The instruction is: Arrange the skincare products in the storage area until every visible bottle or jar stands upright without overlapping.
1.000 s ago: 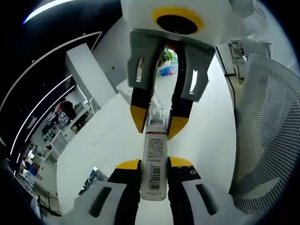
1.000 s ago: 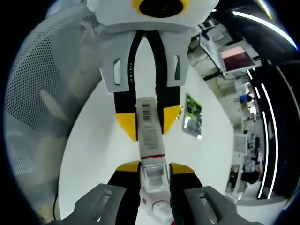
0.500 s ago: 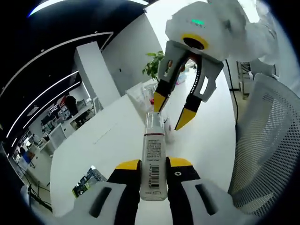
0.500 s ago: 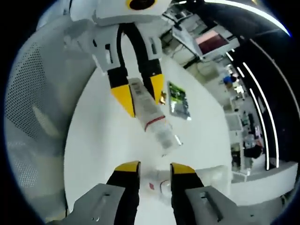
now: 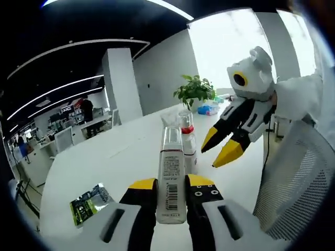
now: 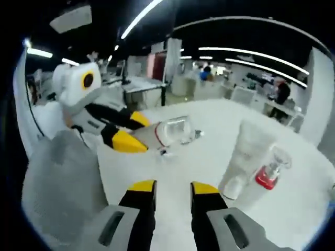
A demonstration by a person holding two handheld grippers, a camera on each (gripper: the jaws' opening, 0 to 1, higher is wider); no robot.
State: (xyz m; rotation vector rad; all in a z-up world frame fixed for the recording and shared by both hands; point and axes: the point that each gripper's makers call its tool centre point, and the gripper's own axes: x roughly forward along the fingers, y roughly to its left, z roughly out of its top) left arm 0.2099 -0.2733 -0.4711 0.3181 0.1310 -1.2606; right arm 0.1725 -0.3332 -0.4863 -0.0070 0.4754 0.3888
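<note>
The white worktop [image 5: 104, 162] carries most of my things, and a mesh chair [image 5: 298, 193] stands at 4 o'clock in my left gripper view. A second ago both my grippers held the same white bottle, one on each end. Now my right gripper [image 6: 166, 188] has let it go and pulled back, so the bottle [image 5: 171, 178] stays only in my left gripper [image 5: 171, 183]. I judge the handover is finished and this bottle can now be stood upright on the worktop.

In the left gripper view my left fingers [image 5: 142, 184] are clamped on the lower part of the bottle, and its clear cap points away to 12 o'clock. The right gripper [image 5: 222, 146] hangs at 2 o'clock with its yellow fingertips apart, touching nothing. In the right gripper view my right fingers [image 6: 141, 186] are apart with only bare worktop between them, and the left gripper [image 6: 123, 138] holds the bottle [image 6: 170, 133] at 10 o'clock.

A white tube [image 6: 243, 157] stands at 3 o'clock, and just beside it a small bottle with a red collar [image 6: 267, 175]. A small green packet [image 5: 86, 205] lies flat at 8 o'clock in the left gripper view.
</note>
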